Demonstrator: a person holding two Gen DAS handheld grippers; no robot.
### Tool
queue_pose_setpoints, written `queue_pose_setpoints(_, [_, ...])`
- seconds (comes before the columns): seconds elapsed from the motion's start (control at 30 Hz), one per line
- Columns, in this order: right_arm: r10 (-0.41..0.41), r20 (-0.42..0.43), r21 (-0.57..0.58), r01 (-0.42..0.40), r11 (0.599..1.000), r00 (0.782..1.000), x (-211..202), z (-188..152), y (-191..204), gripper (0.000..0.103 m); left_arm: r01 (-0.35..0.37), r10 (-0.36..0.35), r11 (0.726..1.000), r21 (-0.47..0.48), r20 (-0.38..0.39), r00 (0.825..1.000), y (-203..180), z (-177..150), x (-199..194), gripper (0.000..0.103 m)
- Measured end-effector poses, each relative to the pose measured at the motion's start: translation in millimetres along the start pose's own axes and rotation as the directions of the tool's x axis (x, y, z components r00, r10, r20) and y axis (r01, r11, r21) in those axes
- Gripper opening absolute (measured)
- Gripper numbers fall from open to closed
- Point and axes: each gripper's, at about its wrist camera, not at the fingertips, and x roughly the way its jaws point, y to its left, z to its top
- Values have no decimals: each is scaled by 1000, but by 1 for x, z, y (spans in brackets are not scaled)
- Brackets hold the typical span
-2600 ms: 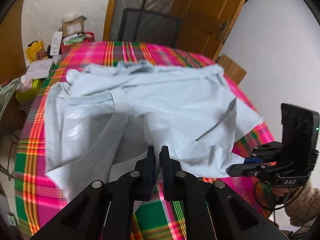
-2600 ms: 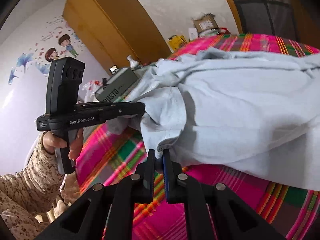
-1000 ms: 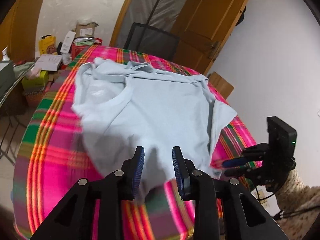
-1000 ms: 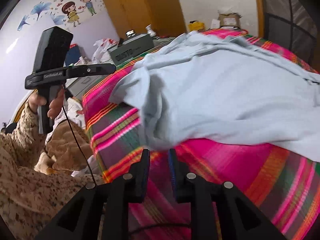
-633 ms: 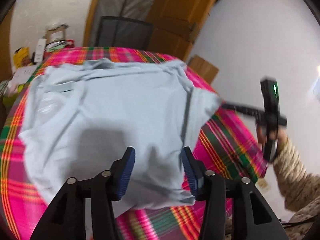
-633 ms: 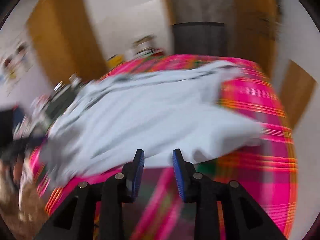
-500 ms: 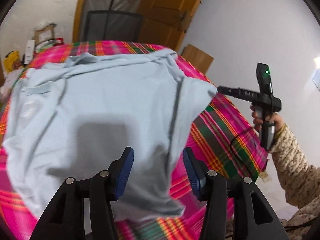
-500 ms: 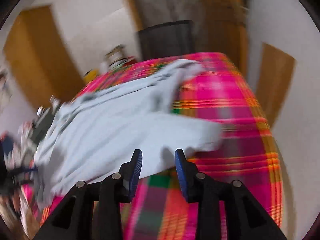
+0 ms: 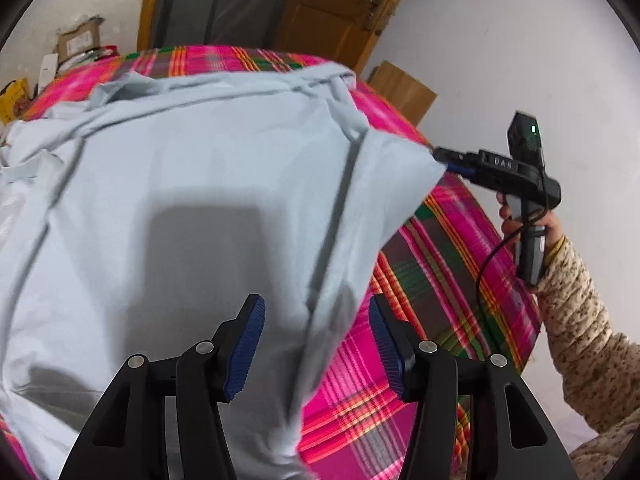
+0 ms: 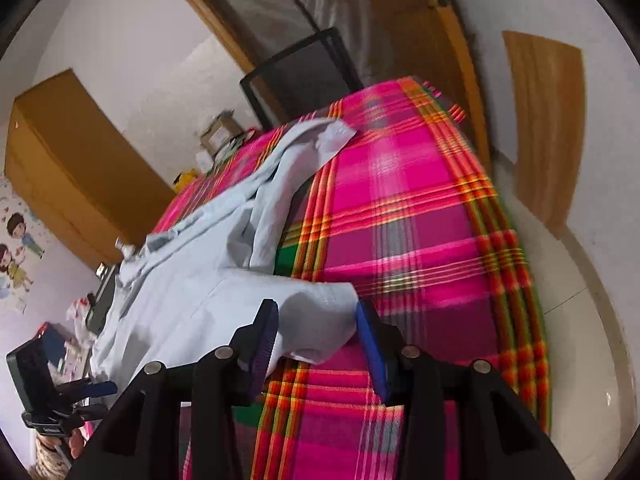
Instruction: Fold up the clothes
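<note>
A pale blue T-shirt (image 9: 192,184) lies spread on the table under a pink plaid cloth (image 9: 432,264). My left gripper (image 9: 316,344) stands open above the shirt's near right edge, with cloth below the gap and neither pad pressing on it. In the right wrist view, the right gripper (image 10: 316,340) has the shirt's sleeve end (image 10: 316,316) loose between its jaws, which are opening. From the left wrist view that right gripper (image 9: 452,162) sits at the sleeve tip, held by a hand in a patterned sleeve. The left gripper (image 10: 94,398) shows small at the lower left.
A black mesh chair (image 9: 220,12) stands behind the table's far edge, in front of a wooden door (image 9: 332,8). Boxes and papers (image 9: 76,46) are piled at the far left. A brown board (image 9: 402,92) leans on the wall to the right. The table's right edge drops to pale floor (image 10: 580,320).
Both grippers were shut on the lifted shirt; they opened and it settled flat. The right gripper swung round to the sleeve on the right side. My left gripper shifted right along the shirt.
</note>
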Motion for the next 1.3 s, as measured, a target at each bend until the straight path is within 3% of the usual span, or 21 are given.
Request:
queue_pose_setpoints(0.13, [43,-43,-52,-45,998,998,6,-4,9,41,-35,35,999,1,-30,999,-5,-3,13,56])
queue_pose_setpoints(0.23, [27,-54,-125,-33,992,998,4,-9,20,11,-51,51,999,-1,-33,998,-6,-3,14,55])
queue_pose_setpoints(0.27, [21,-45,-155,-28,987,999,-1,-10,25,11,-55,54,998,-6,-33,998,-6,-3,14,53])
queue_pose_setpoints(0.33, [15,-11,-190,-17,982,1000,-12,-10,31,10,-57,57,998,-18,-31,998,-4,-3,14,19])
queue_pose_setpoints(0.43, [6,41,-237,3,971,999,-33,-9,42,10,-49,48,998,-26,-33,998,-3,-5,16,9])
queue_pose_setpoints(0.53, [4,74,-280,17,960,997,-55,-9,53,10,-47,46,999,-12,-25,999,-8,-8,14,6])
queue_pose_setpoints(0.8, [-85,30,-365,90,927,996,-76,-40,60,10,-18,19,1000,1,-71,997,-4,-17,9,6])
queue_pose_setpoints(0.97, [-161,-23,-282,148,948,987,-71,-53,25,5,-11,13,1000,26,-87,996,-7,-23,8,6])
queue_pose_setpoints(1.2, [-134,28,-239,137,961,991,-85,-38,12,6,-25,25,1000,16,-46,999,-9,-18,0,7])
queue_pose_setpoints(1.27, [-79,35,-215,85,973,996,-82,-26,11,12,-49,49,999,16,-36,998,-9,-17,1,15])
queue_pose_setpoints(1.3, [-66,36,-206,72,976,997,-78,-22,11,15,-60,61,998,17,-35,998,-8,-16,2,28])
